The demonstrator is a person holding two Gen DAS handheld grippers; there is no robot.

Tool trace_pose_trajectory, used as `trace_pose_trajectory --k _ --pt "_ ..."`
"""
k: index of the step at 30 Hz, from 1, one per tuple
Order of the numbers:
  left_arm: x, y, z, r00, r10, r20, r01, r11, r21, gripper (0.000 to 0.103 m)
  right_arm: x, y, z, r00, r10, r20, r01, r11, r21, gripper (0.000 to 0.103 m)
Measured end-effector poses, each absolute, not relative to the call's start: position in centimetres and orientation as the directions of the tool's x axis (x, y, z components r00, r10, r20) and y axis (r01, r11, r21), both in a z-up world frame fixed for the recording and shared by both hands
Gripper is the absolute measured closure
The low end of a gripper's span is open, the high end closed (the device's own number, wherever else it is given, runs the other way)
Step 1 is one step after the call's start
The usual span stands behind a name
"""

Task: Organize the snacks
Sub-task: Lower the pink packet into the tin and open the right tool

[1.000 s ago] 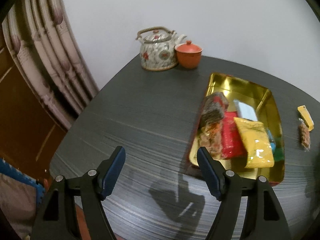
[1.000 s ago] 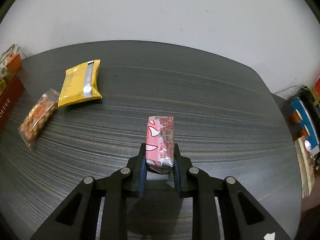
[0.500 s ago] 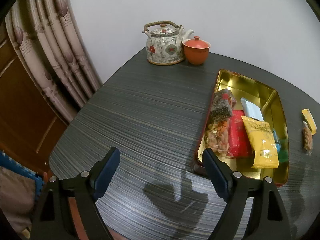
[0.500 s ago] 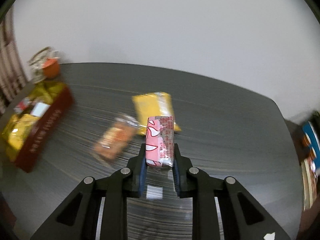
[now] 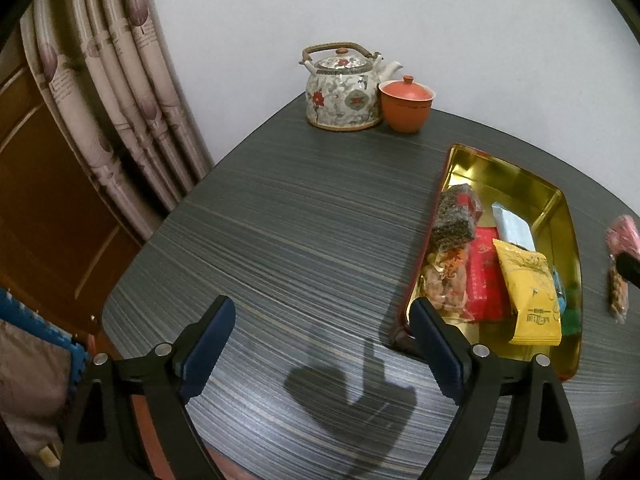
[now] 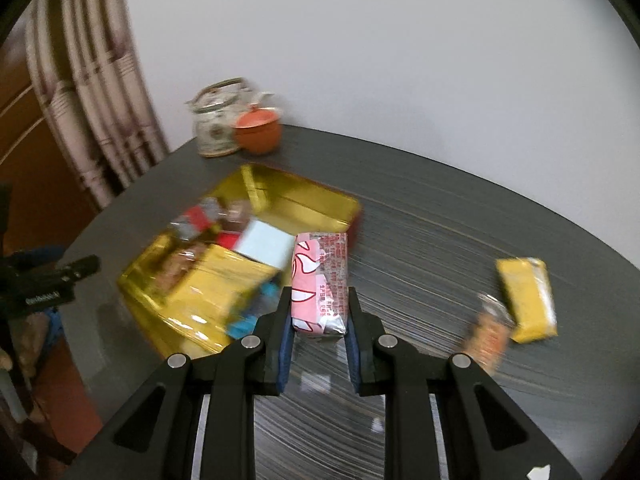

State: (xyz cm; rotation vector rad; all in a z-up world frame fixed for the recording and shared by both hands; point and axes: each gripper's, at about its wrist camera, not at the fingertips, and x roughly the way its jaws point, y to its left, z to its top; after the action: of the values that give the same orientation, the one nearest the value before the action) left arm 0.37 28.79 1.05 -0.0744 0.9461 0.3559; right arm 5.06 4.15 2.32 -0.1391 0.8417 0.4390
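Observation:
My right gripper point(image 6: 319, 312) is shut on a pink snack packet point(image 6: 320, 282) and holds it above the table, by the right side of the gold tray point(image 6: 304, 196). The tray holds several snack packets, among them a yellow one point(image 5: 530, 292) and a red one point(image 5: 484, 276). The pink packet also shows at the right edge of the left wrist view point(image 5: 624, 236). My left gripper point(image 5: 320, 344) is open and empty, low over the table to the left of the tray point(image 5: 500, 172). A yellow packet point(image 6: 528, 298) and a nut bag point(image 6: 486, 332) lie on the table to the right.
A flowered teapot point(image 5: 342, 88) and an orange lidded cup point(image 5: 406, 104) stand at the table's far edge by the wall. A curtain point(image 5: 108, 92) hangs at the left. The table's left edge point(image 5: 160, 224) drops off beside it.
My right gripper has swung left with the pink packet, from the open table toward the gold tray. My left gripper has shifted slightly and stays open.

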Motion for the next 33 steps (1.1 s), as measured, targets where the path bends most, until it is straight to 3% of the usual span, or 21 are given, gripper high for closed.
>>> trace_pose_trajectory --k 20,22,24,33 --pt "0.7 29.8 0.6 0.510 0.296 -0.808 -0.370 0.923 0.105 0.014 8.5 10.2 -1.0 0.522 0.294 -0.801 -0.436 0.899 0.045 0.079" --pt "0.7 29.8 0.5 0.507 0.294 -0.810 -0.369 0.923 0.103 0.014 8.4 10.1 -0.8 0.527 0.292 -0.798 -0.435 0.899 0.042 0.076" --pt "0.7 30.0 0.5 0.507 0.290 -0.812 -0.373 0.923 0.097 0.014 8.0 9.7 -0.5 0.538 0.289 -0.792 -0.425 0.904 0.041 0.067" --pt "0.6 29.9 0.3 0.493 0.274 -0.826 -0.382 0.921 0.077 0.014 5.6 3.2 0.2 0.610 0.201 -0.766 -0.291 0.957 0.020 0.064"
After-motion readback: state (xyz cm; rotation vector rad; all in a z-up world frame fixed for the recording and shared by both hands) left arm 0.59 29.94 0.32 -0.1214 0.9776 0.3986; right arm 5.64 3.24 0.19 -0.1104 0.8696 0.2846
